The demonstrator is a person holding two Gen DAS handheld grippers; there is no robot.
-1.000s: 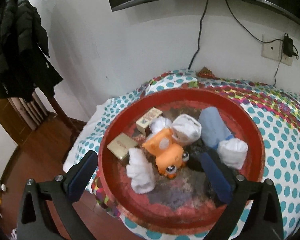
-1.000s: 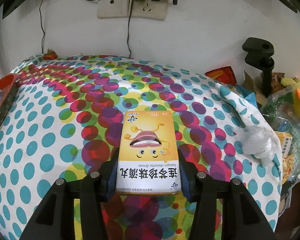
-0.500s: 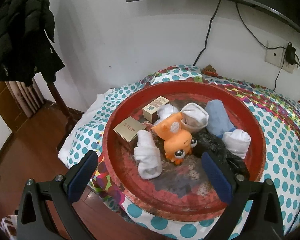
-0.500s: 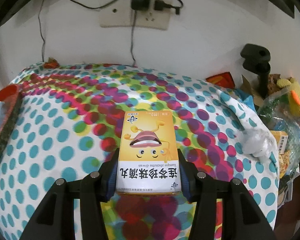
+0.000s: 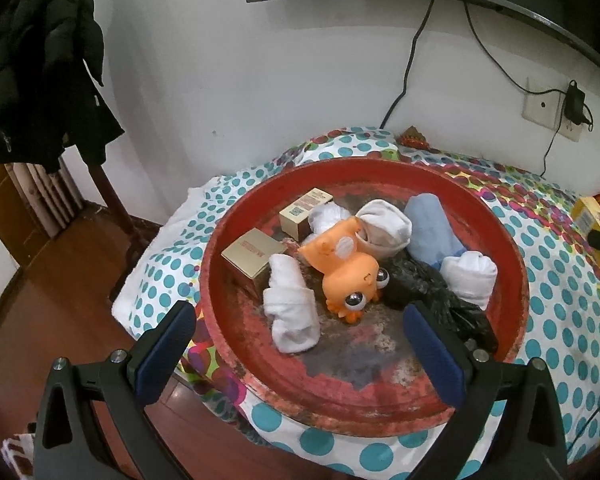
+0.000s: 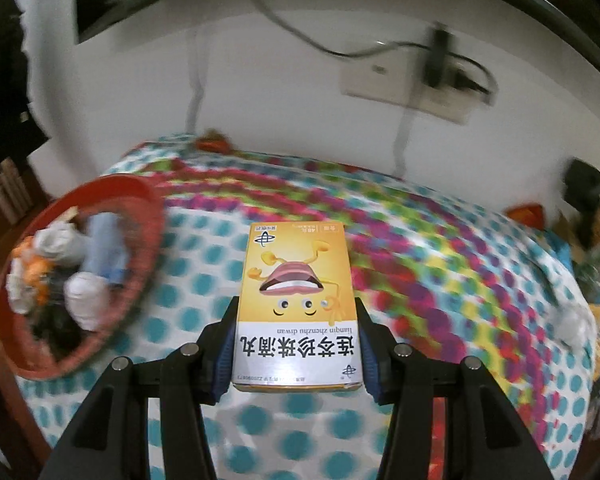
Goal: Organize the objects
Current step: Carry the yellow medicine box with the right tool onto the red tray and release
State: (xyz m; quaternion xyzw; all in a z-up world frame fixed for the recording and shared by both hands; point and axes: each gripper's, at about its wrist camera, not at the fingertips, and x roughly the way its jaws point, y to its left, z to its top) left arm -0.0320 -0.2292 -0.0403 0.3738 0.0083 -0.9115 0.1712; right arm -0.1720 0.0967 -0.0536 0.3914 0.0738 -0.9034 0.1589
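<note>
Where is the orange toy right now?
Left wrist view: the orange toy lies in the middle of the red tray, between a white sock and black bag.

Right wrist view is motion-blurred: red tray [image 6: 148, 216] at 9 o'clock smeared, contents just white, blue and orange blobs, can't ID. Wall socket [image 6: 404, 84] at 1 o'clock streaked, plug outline unclear. Clutter at 3 o'clock cut off by frame edge. Yellow box [image 6: 296, 304]: sides covered by the pads, small print unreadable.

Left wrist view: same yellow box [image 5: 590, 216] at 3 o'clock cropped by edge, partly behind a dark gripper part. Black bag [image 5: 432, 292] partly hidden behind the pad. Jacket [image 5: 40, 64] at 10 o'clock clipped by the lens rim.
</note>
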